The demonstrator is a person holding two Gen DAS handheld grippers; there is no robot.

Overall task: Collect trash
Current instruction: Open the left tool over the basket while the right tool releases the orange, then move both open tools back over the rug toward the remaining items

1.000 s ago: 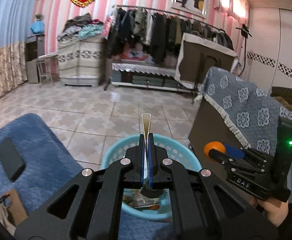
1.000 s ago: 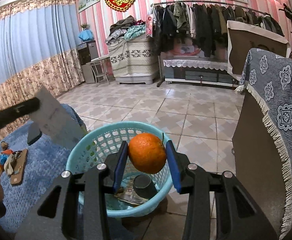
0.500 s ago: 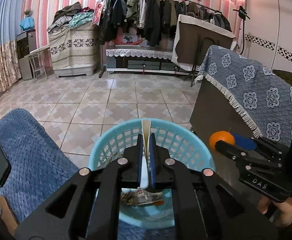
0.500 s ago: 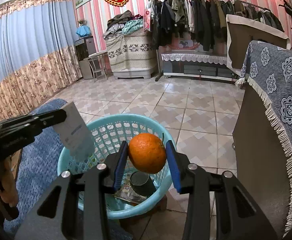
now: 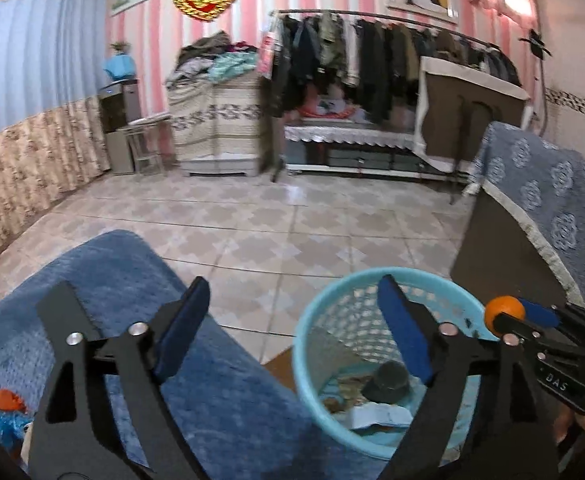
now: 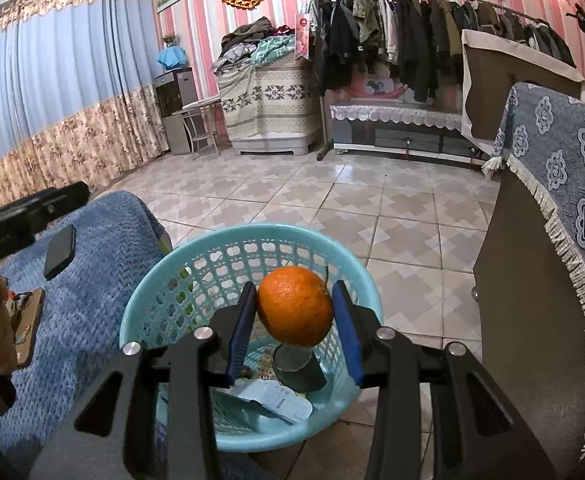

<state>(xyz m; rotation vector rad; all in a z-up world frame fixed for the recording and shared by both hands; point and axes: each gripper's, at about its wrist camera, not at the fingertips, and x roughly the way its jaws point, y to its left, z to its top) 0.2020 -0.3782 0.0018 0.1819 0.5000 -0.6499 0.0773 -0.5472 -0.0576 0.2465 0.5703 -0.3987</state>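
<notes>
L hand-held gripper (image 5: 288,328): jaws opening, wide apart, nothing btwn, over blanket (image 5: 132,280) and basket (image 5: 304,344) rim. R hand-held gripper (image 6: 295,320): clamped on orange (image 6: 294,306) above basket; stem end up-right, round, no clear long axis. Paper slip (image 6: 272,398) flat in basket by dark cup (image 6: 298,368).

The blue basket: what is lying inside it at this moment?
Inside the blue basket lie a white paper slip, a dark round cup-like thing and some wrappers; the held orange and the right gripper cover part of the bottom.
</notes>
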